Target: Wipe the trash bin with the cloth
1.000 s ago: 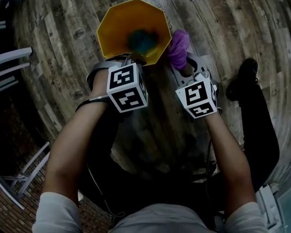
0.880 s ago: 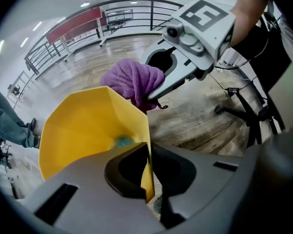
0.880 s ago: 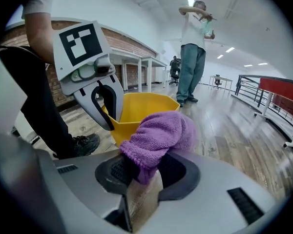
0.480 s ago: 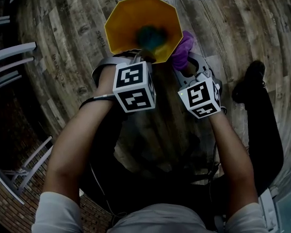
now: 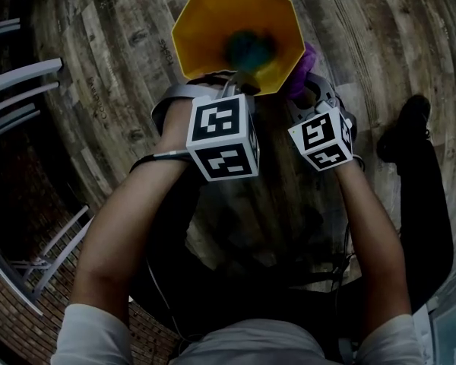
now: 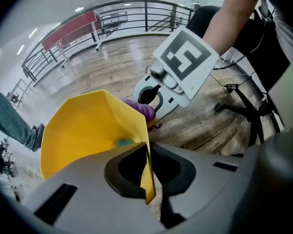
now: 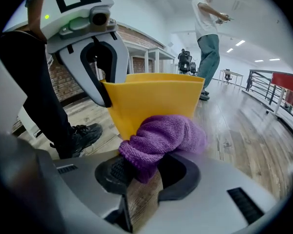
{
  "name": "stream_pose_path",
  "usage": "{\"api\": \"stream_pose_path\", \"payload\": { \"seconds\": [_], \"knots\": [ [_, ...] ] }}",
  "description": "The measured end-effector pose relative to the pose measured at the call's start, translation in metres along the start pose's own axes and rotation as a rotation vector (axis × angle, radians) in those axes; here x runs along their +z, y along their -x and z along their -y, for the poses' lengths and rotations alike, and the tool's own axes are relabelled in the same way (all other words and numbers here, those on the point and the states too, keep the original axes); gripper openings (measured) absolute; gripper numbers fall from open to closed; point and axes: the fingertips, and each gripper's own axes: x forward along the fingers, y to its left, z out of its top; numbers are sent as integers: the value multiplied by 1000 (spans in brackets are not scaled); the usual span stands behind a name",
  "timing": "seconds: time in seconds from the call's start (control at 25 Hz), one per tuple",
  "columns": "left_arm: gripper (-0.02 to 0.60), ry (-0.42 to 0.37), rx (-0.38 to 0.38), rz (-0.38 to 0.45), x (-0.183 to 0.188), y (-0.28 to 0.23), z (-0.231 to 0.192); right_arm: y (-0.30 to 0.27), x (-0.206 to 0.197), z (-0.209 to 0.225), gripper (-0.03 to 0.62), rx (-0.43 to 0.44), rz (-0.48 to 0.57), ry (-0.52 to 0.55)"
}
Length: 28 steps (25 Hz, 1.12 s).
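**Wipe in progress: cloth on bin's outer wall**

- Wooden floor (image 5: pixel 99 74) filled the head view. The yellow bin (image 5: pixel 235 29) sat at the top of it, mouth facing the camera.
- Left gripper (image 6: pixel 147 179) acted as the brace. Its fingers (image 6: pixel 119 172) were closed on the near edge of the bin wall, thin yellow sheet pinched between them.
- Right gripper (image 7: pixel 136 174) had its fingers (image 7: pixel 115 172) clamped on the purple cloth (image 7: pixel 161 140). The wad bulged out past the tips and lay against the bin's outside wall, on the person's right side, just below the rim.
- Judged step: wiping the outer face, early to mid task. Only that one side looked like it was being worked.
- Next move calls for steady push into the wall while sliding the cloth along it. The left grip has to hold firm so the light bin does not skid or tip. After that, turn the bin to present the other faces.

Unclear:
- Bin base was out of sight, so I couldn't tell whether it stood flat on the floor or was tilted or lifted.
- Teal blob (image 5: pixel 251 48) inside the bin was too blurred to identify.
- In the head view the rim hid most of the cloth, and the frame was dark.
- A person (image 7: pixel 207 38) stood well behind, not involved.
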Motion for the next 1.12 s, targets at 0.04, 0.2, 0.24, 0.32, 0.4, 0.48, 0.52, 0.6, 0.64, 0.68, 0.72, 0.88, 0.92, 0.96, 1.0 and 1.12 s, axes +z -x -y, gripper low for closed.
{"api": "stream_pose_path", "payload": {
  "seconds": [0.04, 0.2, 0.24, 0.32, 0.4, 0.48, 0.52, 0.6, 0.64, 0.68, 0.72, 0.88, 0.92, 0.96, 1.0, 1.12],
  "knots": [
    [14, 3, -1, 2, 1, 0, 0, -4, -3, 0, 107, 1, -7, -5],
    [14, 13, 4, 4, 4, -1, -2, -23, -21, 3, 107, 4, -42, -39],
    [14, 16, 5, 4, 4, -1, -3, -28, -26, 3, 107, 6, -51, -47],
    [14, 20, 9, 2, 4, 0, -4, -38, -34, 4, 107, 11, -67, -54],
    [14, 23, 9, 3, 5, 1, -4, -49, -43, 5, 107, 18, -85, -58],
    [14, 27, 6, 5, 7, 1, -3, -60, -52, 5, 107, 24, -105, -63],
    [14, 28, 6, 5, 7, 1, -3, -65, -57, 5, 107, 26, -116, -65],
    [14, 28, 11, 7, 8, 1, -4, -74, -66, 6, 107, 29, -136, -69],
    [14, 30, 15, 8, 8, 1, -5, -79, -71, 6, 107, 30, -146, -70],
    [14, 33, 18, 8, 8, 1, -5, -84, -75, 7, 107, 32, -154, -72],
    [14, 37, 19, 8, 8, 0, -5, -89, -78, 7, 107, 33, -163, -74],
    [14, 53, 19, 11, 10, 2, -6, -106, -92, 11, 107, 34, -211, -70],
    [14, 57, 21, 12, 11, 2, -7, -111, -96, 12, 107, 33, -227, -65],
    [14, 62, 24, 13, 12, 2, -8, -115, -100, 14, 109, 33, -243, -60],
    [14, 67, 26, 13, 13, 2, -8, -119, -103, 14, 107, 32, -257, -54],
    [14, 76, 31, 14, 14, 1, -9, -130, -112, 16, 107, 27, -298, -37]
  ]
}}
